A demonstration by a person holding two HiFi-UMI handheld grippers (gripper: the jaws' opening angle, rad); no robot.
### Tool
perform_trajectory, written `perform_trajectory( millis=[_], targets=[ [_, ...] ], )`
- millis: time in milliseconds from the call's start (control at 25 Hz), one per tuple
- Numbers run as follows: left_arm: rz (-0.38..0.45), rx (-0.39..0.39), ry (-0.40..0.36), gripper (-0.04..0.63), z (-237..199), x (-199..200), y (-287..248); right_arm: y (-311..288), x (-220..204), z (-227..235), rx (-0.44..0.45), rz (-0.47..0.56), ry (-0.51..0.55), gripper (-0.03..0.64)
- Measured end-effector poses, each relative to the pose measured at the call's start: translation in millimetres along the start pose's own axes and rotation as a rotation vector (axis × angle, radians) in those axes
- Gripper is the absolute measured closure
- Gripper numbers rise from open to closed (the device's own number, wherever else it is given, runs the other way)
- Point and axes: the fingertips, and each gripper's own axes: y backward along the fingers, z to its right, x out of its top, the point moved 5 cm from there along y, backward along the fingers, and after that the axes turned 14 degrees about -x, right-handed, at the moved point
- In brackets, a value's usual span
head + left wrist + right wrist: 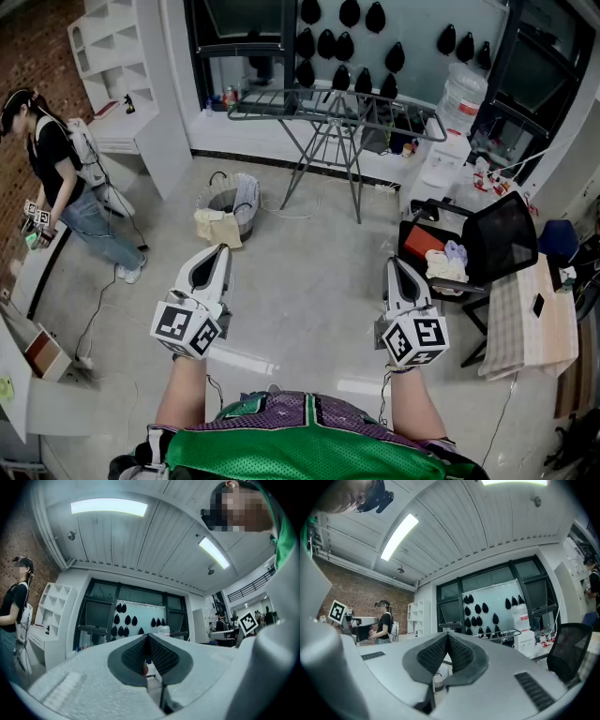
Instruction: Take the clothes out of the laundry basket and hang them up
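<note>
Grey-white grippers idle, laundry not yet reached

Your left gripper and right gripper both have their jaws pressed together on nothing. You hold them out roughly level over the floor, which I judge is an approach pose. The round pale laundry basket sits well ahead to the left, with a cream cloth spilling over its near rim. The grey metal folding drying rack stands beyond, ready for hanging. No brand or writing is legible, only black-and-white square markers on the gripper cubes.
</note>
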Motion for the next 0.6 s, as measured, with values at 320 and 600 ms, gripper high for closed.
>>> perform_trajectory(
  millis=[320,600],
  targets=[
    [0.007,-0.001,0.014,0.578,-15,-2,8,-8,-3,-20,0.014,-0.008,0.003,0.618],
    [0.011,-0.006,0.029,0.578,-36,-9,21,-17,-12,-44,0.022,-0.005,-0.025,0.617]
  ],
)
